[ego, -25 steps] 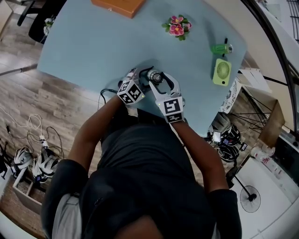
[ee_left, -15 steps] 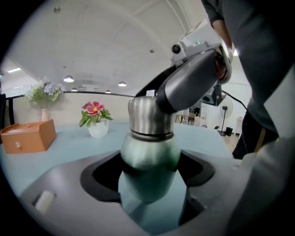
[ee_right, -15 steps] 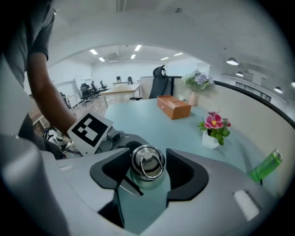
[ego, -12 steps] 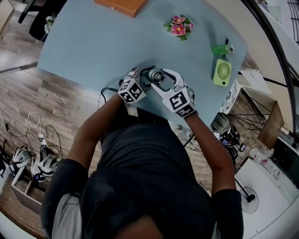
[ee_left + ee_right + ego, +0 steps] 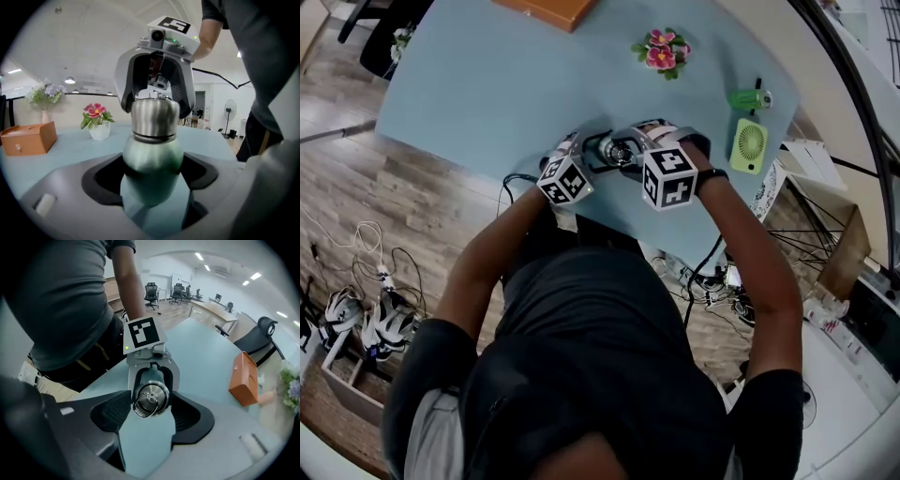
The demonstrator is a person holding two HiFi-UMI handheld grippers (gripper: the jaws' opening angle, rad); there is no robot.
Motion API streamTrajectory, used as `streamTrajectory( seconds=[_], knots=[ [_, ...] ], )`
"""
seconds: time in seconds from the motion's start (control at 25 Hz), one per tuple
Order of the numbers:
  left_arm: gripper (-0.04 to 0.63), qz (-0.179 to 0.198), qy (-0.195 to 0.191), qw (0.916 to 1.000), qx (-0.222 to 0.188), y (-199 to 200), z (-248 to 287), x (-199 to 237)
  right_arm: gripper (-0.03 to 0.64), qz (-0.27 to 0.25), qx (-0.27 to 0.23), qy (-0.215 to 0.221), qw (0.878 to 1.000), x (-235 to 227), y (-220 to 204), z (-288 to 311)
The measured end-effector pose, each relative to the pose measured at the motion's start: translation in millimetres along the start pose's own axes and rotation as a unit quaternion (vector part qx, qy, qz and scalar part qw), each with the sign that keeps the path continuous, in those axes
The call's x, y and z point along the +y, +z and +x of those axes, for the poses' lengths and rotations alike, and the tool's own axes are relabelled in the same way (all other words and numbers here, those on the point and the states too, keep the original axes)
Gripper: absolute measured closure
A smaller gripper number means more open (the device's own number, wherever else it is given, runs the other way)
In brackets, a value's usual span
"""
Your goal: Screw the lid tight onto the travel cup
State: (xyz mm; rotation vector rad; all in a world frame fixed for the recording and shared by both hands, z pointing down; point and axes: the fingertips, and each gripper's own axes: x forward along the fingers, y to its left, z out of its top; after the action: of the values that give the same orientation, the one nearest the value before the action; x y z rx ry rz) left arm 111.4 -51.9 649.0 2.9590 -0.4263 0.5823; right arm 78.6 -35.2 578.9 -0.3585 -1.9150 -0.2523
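Note:
The travel cup [image 5: 152, 157] has a green body and a steel lid [image 5: 154, 117], and it stands on the pale blue table [image 5: 487, 84] near the front edge. My left gripper [image 5: 152, 176] is shut on the cup's body from the side, with dark pads pressing both flanks. My right gripper [image 5: 151, 404] points down over the lid [image 5: 151, 398], which carries a wire ring on top. Its jaws have just been opening and now straddle the lid with a thin gap on each side. In the head view the cup [image 5: 614, 150] sits between the left gripper [image 5: 589, 157] and the right gripper [image 5: 628, 148].
Toward the back of the table are an orange box [image 5: 548, 11] and a small pot of pink flowers [image 5: 661, 53]. A green desk fan [image 5: 747, 143] and a small green item [image 5: 747, 97] lie at the right. The table's front edge runs just below the cup.
The right gripper has rolled round the lid. Its marker cube has swung from below the cup to its right, and the forearm followed. The left gripper and cup stayed put.

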Motion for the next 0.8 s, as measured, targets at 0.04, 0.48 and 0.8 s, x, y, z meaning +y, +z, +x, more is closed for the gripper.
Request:
streamTrajectory(
  seconds=[0.04, 0.48, 0.8],
  knots=[
    [0.186, 0.0, 0.0, 1.0, 0.0, 0.0, -0.2, -0.2, 0.363, -0.003, -0.002, -0.006, 1.0, -1.6, 0.3, 1.4],
    [0.183, 0.002, 0.003, 1.0, -0.001, -0.4, -0.7, 0.2, 0.38, 0.287, -0.117, -0.157, 0.938, -12.9, -0.7, -0.4],
    [0.183, -0.002, 0.014, 0.9999, -0.003, -0.7, -1.5, -0.6, 0.38, 0.545, -0.168, -0.35, 0.743, -21.3, -7.0, -13.0]
  ],
)
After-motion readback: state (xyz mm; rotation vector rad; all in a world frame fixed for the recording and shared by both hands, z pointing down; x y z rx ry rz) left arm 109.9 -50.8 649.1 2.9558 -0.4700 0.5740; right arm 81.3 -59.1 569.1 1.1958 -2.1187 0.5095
